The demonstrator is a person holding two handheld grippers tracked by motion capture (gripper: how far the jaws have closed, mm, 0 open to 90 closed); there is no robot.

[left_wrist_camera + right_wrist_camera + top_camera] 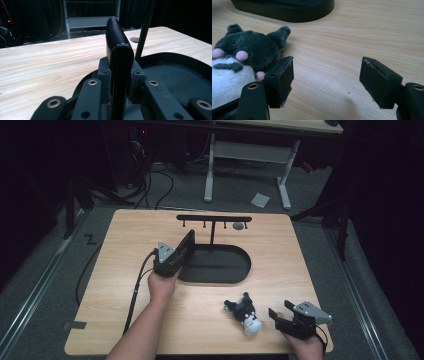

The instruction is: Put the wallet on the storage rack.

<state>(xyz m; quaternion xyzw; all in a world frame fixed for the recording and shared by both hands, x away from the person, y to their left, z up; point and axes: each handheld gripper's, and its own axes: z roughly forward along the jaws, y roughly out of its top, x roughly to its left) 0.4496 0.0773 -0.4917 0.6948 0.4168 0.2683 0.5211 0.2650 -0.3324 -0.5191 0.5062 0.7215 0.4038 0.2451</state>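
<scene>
From above, the left gripper (181, 251) holds a flat black wallet (188, 244) clamped edge-up over the black tray's (235, 275) left rim, its stitched edge plain in the left gripper view, while the right gripper (281, 313) rests wide apart just beside a plush toy (245, 312).

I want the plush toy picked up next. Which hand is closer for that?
Probably the right. The right tool is open beside the plush toy, while the left tool is shut on a black wallet by the stand.
</scene>
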